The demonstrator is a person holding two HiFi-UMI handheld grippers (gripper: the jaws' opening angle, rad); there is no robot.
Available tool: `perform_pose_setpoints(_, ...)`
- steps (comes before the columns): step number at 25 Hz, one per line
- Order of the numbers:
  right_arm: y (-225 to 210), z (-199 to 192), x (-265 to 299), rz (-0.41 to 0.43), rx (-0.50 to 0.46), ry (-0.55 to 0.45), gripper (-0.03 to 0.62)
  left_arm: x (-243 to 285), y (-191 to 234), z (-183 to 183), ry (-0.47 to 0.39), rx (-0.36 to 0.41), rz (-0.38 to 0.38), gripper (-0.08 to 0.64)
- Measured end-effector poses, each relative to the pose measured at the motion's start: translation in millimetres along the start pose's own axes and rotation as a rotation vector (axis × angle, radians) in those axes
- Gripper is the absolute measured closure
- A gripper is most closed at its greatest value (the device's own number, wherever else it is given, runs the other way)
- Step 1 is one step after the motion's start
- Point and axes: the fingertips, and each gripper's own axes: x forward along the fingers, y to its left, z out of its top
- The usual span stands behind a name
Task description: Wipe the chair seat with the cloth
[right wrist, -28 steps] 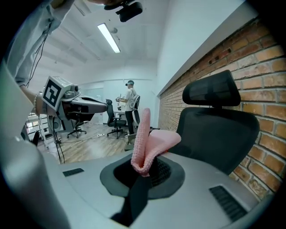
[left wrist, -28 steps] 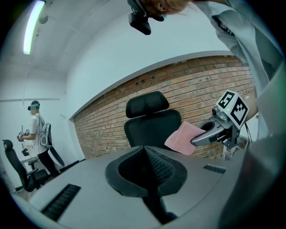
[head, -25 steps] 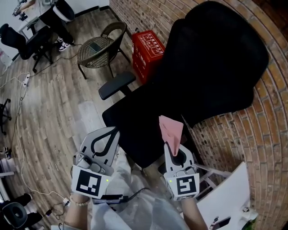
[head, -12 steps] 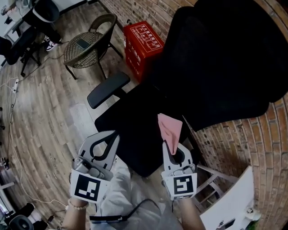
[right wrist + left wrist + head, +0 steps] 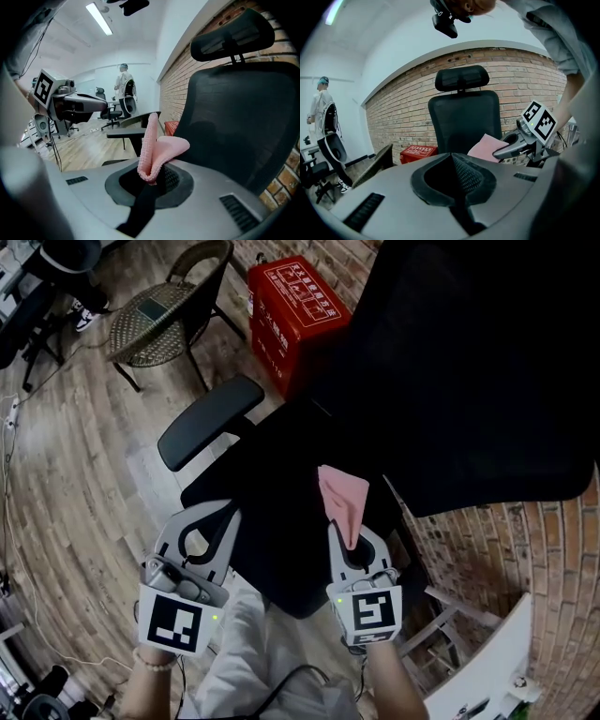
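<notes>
A black office chair fills the head view; its seat [image 5: 281, 493] lies just ahead of both grippers and its tall back [image 5: 469, 381] rises at the right. My right gripper [image 5: 349, 542] is shut on a folded pink cloth [image 5: 339, 502] that sticks up over the seat's front right part. The right gripper view shows the same pink cloth [image 5: 154, 150] pinched between the jaws, before the chair back [image 5: 239, 122]. At the seat's front left edge my left gripper [image 5: 208, 532] is shut with nothing in it. The left gripper view shows the chair back [image 5: 464, 122] and the pink cloth [image 5: 487, 147].
A padded armrest [image 5: 208, 420] juts out left of the seat. A red box [image 5: 291, 315] and a wicker chair [image 5: 155, 310] stand on the wood floor beyond. A brick wall [image 5: 553, 559] runs along the right. A person [image 5: 123, 91] stands far off among desks.
Both grippers have come closer over the seat's front edge, the cloth still held in the right one. The head view has tilted further down onto the chair.
</notes>
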Motion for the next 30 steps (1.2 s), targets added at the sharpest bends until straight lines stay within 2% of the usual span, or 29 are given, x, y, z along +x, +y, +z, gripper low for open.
perform_pose_setpoints(4,-14,-23,27,-0.036,0.03,0.057,0.538,22,5,-23,0.001,-0.017,-0.017,0.541)
perform_pose_setpoints(12,-42,-54,86,-0.108,0.054,0.099,0.538,57,15,-65,0.004,-0.06,-0.039,0.541)
perform_pose_setpoints(18,-60,-73,124,-0.147,-0.006,0.14,0.538,82,23,-85,-0.003,-0.057,-0.055,0.541)
perform_pose_setpoints(25,-95,-114,155,-0.222,0.019,0.23,0.538,102,29,-104,0.005,-0.043,-0.071,0.541)
perform_pose_setpoints(30,-120,-140,173,-0.259,-0.034,0.308,0.538,114,29,-114,0.002,-0.055,-0.073,0.541)
